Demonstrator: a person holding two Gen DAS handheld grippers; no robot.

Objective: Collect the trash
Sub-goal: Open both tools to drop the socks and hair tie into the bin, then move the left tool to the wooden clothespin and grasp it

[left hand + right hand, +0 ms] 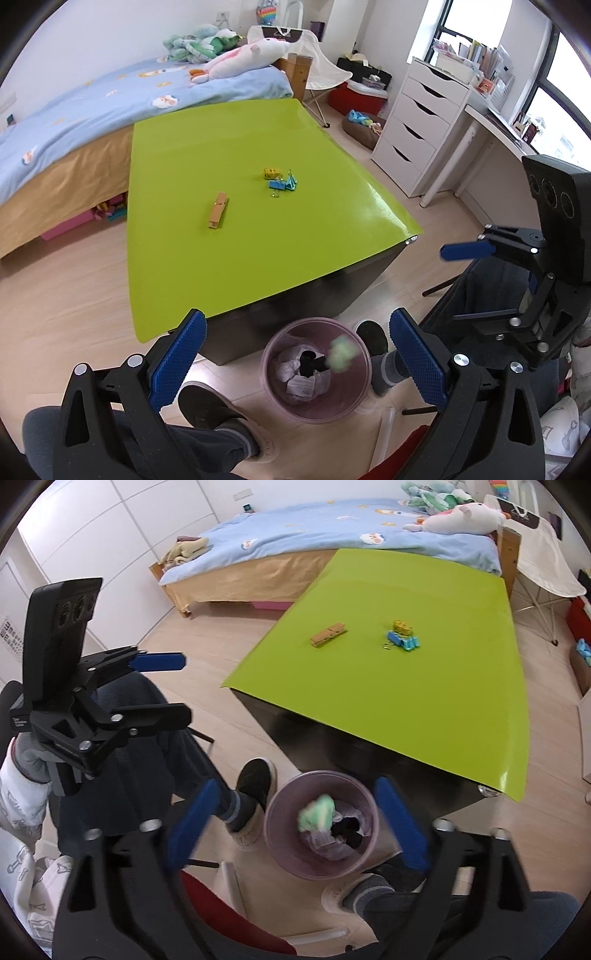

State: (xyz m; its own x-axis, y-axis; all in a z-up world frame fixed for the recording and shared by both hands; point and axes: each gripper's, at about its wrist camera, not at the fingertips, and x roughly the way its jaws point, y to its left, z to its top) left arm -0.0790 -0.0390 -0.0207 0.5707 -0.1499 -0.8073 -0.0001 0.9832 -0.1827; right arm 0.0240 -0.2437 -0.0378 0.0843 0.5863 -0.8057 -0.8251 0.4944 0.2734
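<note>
Both your grippers hang over the pink bin (316, 373) — left gripper (295, 354) spread wide, empty; right gripper (295, 827) released too. Green crumpled wad (317, 812) blurred at the bin mouth, touching neither pad. Wooden clothespin (218, 210) and binder clips (282, 181) sit on the green table (221, 147).

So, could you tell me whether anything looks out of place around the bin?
Only one thing: a blurred pale green wad shows over the mouth of the bin, apparently mid-fall between the open right gripper fingers. Nothing looks spilled on the floor.

Lime-green table (236, 155), translucent pink bin (280, 398)
</note>
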